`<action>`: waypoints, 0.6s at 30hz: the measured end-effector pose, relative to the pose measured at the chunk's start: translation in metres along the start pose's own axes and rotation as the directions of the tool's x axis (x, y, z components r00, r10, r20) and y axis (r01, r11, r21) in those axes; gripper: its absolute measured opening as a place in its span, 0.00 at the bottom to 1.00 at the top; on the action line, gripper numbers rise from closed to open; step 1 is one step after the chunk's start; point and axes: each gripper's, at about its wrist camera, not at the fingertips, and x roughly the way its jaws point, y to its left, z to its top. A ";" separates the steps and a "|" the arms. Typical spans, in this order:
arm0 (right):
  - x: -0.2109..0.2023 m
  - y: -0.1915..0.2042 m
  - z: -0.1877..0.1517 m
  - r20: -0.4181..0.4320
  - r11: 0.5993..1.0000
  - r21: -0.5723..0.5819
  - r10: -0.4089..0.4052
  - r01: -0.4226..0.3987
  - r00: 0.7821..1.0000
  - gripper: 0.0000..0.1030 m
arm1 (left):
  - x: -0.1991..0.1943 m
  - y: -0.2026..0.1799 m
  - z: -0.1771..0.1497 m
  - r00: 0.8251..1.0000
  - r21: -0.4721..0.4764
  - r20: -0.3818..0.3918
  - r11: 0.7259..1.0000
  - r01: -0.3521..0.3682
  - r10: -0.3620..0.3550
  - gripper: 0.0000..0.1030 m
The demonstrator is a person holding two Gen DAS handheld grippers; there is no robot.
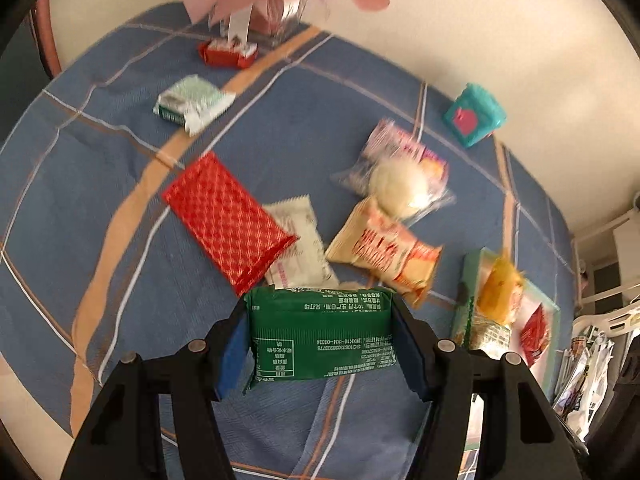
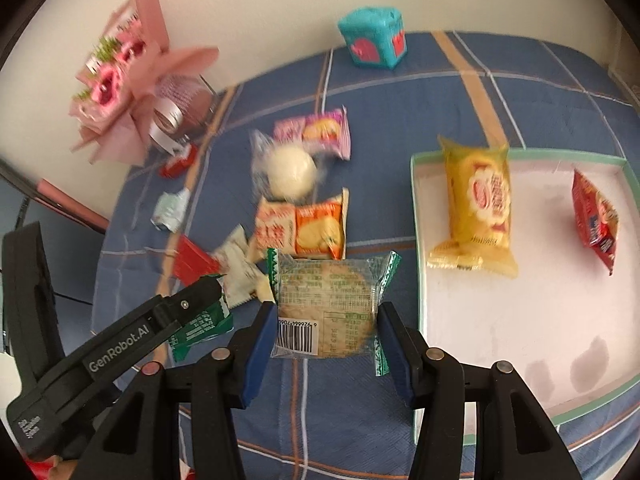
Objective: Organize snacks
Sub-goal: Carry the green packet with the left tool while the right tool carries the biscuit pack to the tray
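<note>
My left gripper (image 1: 320, 344) is shut on a green snack packet (image 1: 322, 332) and holds it above the blue plaid cloth; it also shows in the right wrist view (image 2: 192, 312). My right gripper (image 2: 326, 328) is shut on a clear round-biscuit packet with green ends (image 2: 328, 304), just left of the white tray (image 2: 500, 328). The tray holds a yellow packet (image 2: 478, 204) and a red packet (image 2: 596, 220). Loose snacks lie on the cloth: a red patterned packet (image 1: 228, 220), a white packet (image 1: 298, 256), an orange cracker packet (image 1: 384, 250), a round white bun (image 1: 400, 186) and a pale green packet (image 1: 192, 102).
A teal cube box (image 2: 374, 38) stands at the cloth's far edge by the wall. A pink bouquet (image 2: 128, 80) stands at the far left with a small red box (image 1: 228, 54) beside it. Clutter and a white rack (image 1: 600, 320) lie to the right of the table.
</note>
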 end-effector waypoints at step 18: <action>-0.036 -0.081 0.007 0.055 0.976 0.191 -0.121 0.109 0.991 0.53 | -0.015 -0.089 -0.019 0.998 0.149 0.013 0.987 0.062 -0.065 0.64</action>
